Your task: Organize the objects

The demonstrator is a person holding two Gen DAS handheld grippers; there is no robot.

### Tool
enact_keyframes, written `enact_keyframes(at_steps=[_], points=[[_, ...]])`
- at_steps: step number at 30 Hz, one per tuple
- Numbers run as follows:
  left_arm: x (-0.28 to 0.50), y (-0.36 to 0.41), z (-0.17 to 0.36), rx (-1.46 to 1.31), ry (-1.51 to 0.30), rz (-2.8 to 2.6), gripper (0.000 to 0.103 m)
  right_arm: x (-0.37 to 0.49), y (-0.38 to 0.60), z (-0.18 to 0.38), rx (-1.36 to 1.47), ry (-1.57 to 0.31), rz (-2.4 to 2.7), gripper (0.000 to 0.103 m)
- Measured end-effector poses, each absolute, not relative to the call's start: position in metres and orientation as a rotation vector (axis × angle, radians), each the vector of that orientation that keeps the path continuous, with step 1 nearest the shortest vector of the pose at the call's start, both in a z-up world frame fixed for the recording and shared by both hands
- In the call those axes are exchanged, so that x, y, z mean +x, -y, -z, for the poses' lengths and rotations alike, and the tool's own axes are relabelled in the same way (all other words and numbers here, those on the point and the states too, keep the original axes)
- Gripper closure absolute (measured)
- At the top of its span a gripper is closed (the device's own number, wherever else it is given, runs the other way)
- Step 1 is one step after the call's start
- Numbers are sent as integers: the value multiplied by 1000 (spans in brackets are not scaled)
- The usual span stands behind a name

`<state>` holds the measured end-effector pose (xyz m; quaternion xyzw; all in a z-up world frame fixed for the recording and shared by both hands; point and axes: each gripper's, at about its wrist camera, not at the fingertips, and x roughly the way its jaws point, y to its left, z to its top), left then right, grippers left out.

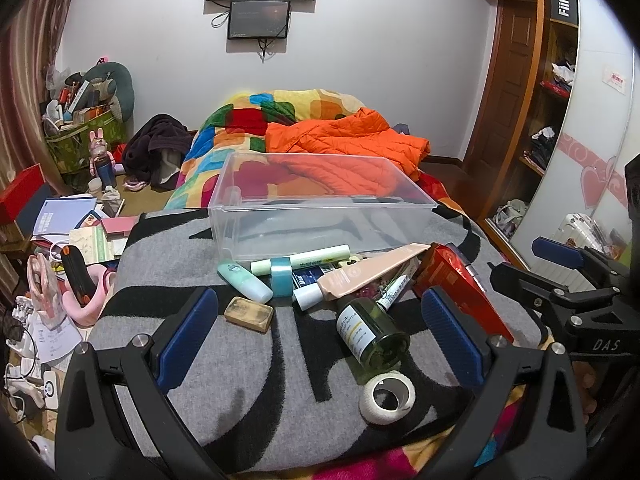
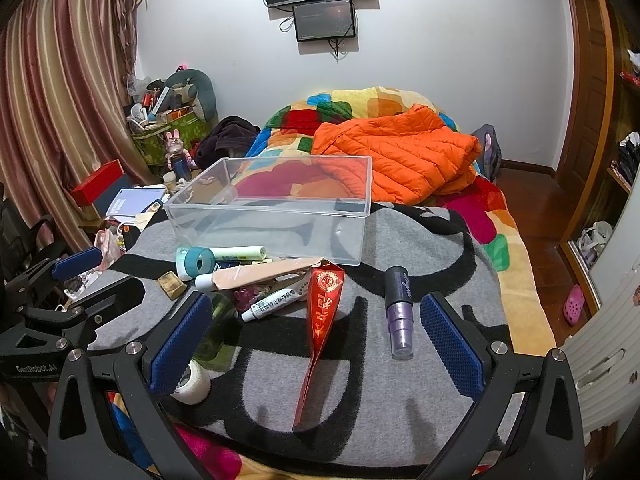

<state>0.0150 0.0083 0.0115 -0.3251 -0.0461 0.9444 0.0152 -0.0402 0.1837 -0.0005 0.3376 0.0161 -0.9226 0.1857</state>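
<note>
Both claws hang wide open over the bed, left claw (image 1: 320,332) and right claw (image 2: 316,344) gripping nothing. The clutter sits heaped on the grey blanket (image 2: 400,392) just in front of the clear bin (image 2: 272,204), which holds nothing. Risky bit: that green glass bottle (image 1: 372,332) lies on its side, touching the white tape roll (image 1: 387,398), so a nudge on soft bedding could roll it off.

Both the left gripper (image 1: 318,338) and right gripper (image 2: 316,346) have black frames, silver screws and ribbed blue pads (image 1: 188,338); white "DAS" lettering sits at 3 o'clock.
</note>
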Motion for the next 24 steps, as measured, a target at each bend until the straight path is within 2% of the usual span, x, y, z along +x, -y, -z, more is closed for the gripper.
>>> enact_keyframes(at_steps=[20,22,24], points=[[5,18,-8,-1019,224,-2959,0,-56,-201,3,954,-32,2673,0],[3,23,-7,-1023,221,-2978,3,-62,-208,5,962,-33,2706,0],[-1,27,-3,-1045,188,-2993,14,-68,-218,6,973,-18,2726,0]])
